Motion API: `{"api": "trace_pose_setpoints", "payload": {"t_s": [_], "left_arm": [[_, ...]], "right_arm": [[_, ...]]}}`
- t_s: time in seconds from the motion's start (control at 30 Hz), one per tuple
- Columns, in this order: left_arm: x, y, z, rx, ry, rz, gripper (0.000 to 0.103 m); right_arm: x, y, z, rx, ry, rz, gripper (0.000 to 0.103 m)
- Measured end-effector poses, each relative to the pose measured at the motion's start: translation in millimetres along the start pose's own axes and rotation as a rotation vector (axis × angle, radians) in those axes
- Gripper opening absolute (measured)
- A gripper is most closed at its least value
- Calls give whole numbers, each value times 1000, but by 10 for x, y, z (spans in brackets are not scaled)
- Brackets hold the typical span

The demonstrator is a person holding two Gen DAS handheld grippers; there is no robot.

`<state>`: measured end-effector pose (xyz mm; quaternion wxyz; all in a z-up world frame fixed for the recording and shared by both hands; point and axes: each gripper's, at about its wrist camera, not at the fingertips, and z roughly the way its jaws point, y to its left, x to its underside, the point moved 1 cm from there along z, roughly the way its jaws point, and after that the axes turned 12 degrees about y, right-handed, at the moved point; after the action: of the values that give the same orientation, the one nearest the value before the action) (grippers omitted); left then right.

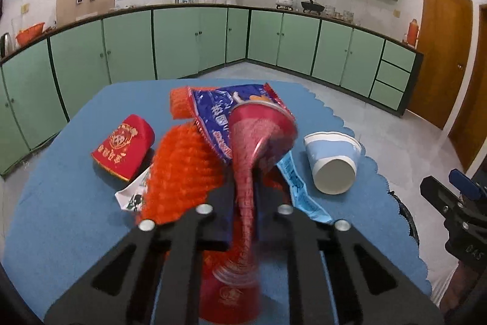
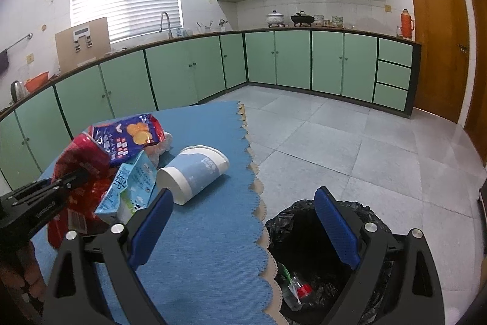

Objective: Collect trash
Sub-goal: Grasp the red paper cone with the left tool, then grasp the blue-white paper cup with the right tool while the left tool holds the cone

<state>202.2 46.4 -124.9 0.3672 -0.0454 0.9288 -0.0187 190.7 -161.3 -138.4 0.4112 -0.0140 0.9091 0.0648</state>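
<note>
My left gripper is shut on a flattened red snack bag, lifted above the blue table mat; it also shows in the right wrist view. A blue chip bag, an orange mesh net, a red paper cup, a light blue wrapper and a blue-and-white paper cup lie on the mat. My right gripper is open and empty, over the table's right edge and the black-lined bin.
The bin beside the table holds a plastic bottle and scraps. The mat's scalloped right edge borders a grey tiled floor. Green kitchen cabinets line the far walls.
</note>
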Motion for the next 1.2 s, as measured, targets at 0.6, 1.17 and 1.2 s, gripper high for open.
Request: {"api": "trace_pose_setpoints", "payload": {"t_s": [0.6, 1.17, 1.2], "left_arm": [[-122, 243, -257, 3, -89, -58, 7], [-269, 431, 51, 45, -46, -78, 8], [-269, 442, 52, 50, -44, -80, 8]], "right_arm": [[-250, 448, 265, -32, -20, 18, 89], [-443, 810, 998, 123, 165, 29, 88], [-449, 785, 1017, 120, 175, 32, 87]]}}
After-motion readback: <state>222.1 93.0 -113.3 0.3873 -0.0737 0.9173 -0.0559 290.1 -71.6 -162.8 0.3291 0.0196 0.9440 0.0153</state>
